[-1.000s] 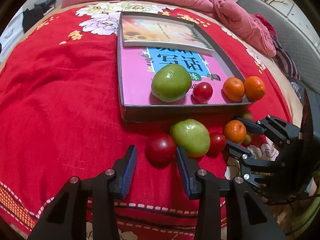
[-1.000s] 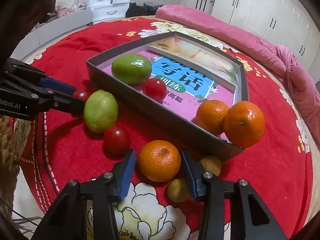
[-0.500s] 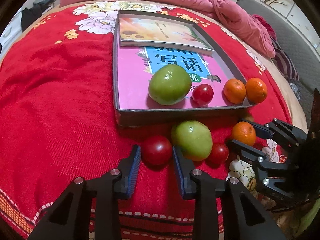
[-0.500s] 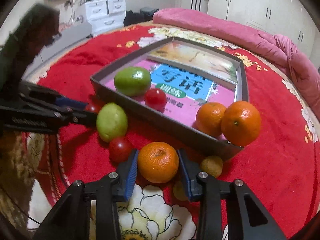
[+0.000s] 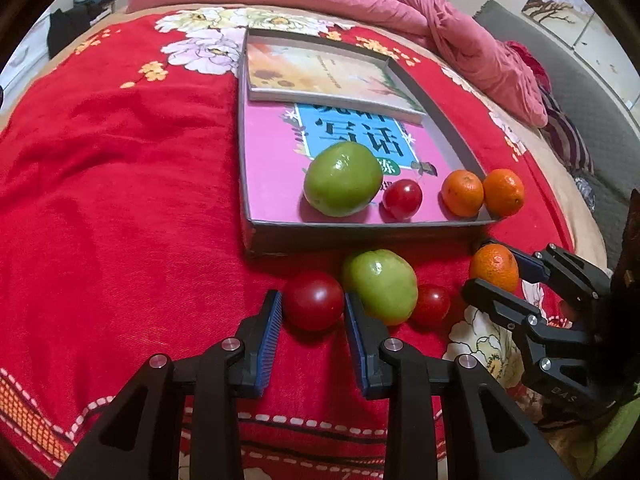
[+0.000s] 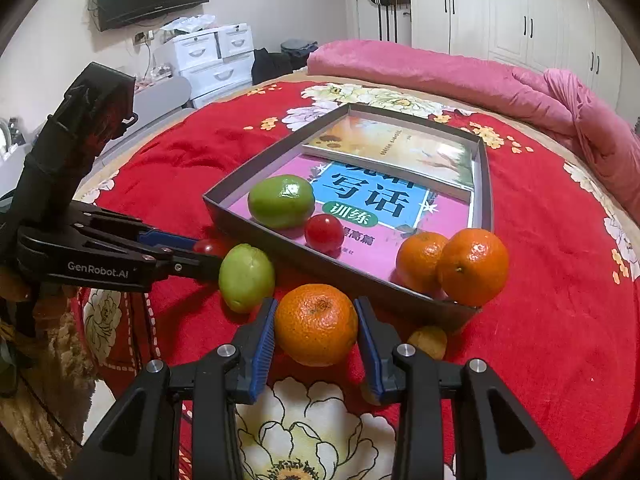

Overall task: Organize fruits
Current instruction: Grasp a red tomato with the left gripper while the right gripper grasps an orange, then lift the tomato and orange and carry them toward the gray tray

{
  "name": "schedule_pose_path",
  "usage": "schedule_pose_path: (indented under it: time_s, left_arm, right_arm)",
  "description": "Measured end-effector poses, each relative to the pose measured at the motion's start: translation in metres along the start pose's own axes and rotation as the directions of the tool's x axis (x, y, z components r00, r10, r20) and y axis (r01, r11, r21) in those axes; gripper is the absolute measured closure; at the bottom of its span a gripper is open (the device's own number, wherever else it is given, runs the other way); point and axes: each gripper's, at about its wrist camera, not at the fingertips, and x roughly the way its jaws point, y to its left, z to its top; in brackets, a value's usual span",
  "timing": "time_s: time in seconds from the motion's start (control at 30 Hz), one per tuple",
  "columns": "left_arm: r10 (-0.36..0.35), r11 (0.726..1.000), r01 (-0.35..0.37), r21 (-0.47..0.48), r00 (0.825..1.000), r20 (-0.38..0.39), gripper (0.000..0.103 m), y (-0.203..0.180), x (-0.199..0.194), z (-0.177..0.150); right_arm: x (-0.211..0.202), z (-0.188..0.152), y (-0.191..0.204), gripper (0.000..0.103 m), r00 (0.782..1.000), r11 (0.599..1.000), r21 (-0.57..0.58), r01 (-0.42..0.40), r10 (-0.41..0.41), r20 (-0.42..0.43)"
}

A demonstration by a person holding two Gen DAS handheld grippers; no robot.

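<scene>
A shallow grey box [image 5: 360, 232] on the red bedspread holds a green fruit [image 5: 342, 178], a red tomato [image 5: 402, 199] and two oranges [image 5: 462, 193]. In front of it lie a red tomato [image 5: 313, 300], a green fruit [image 5: 380, 286], a smaller tomato [image 5: 430, 305] and an orange [image 5: 494, 267]. My left gripper [image 5: 313, 312] is shut on the nearer red tomato. My right gripper [image 6: 316, 326] is shut on the loose orange [image 6: 316, 324], next to the green fruit [image 6: 246, 278].
Two books [image 5: 328, 76] lie inside the box. A pink quilt [image 5: 360, 0] lies at the far edge of the bed. Two small yellowish fruits [image 6: 428, 342] sit by the box's near corner. White drawers [image 6: 208, 60] stand beyond the bed.
Both grippers have moved forward and closed: the left around the red tomato, the right around the loose orange. The fruits in the box have not moved.
</scene>
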Motion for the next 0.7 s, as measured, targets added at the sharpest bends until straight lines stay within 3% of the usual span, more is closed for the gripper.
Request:
schedule_pose_path:
  time_s: [0.7]
  left_arm:
    - [0.015, 1.000, -0.014, -0.008, 0.992, 0.128, 0.070, -0.002, -0.051, 0.014]
  right_arm:
    - [-0.018, 0.012, -0.003, 0.064, 0.995, 0.999, 0.040, -0.001, -0.003, 0.100]
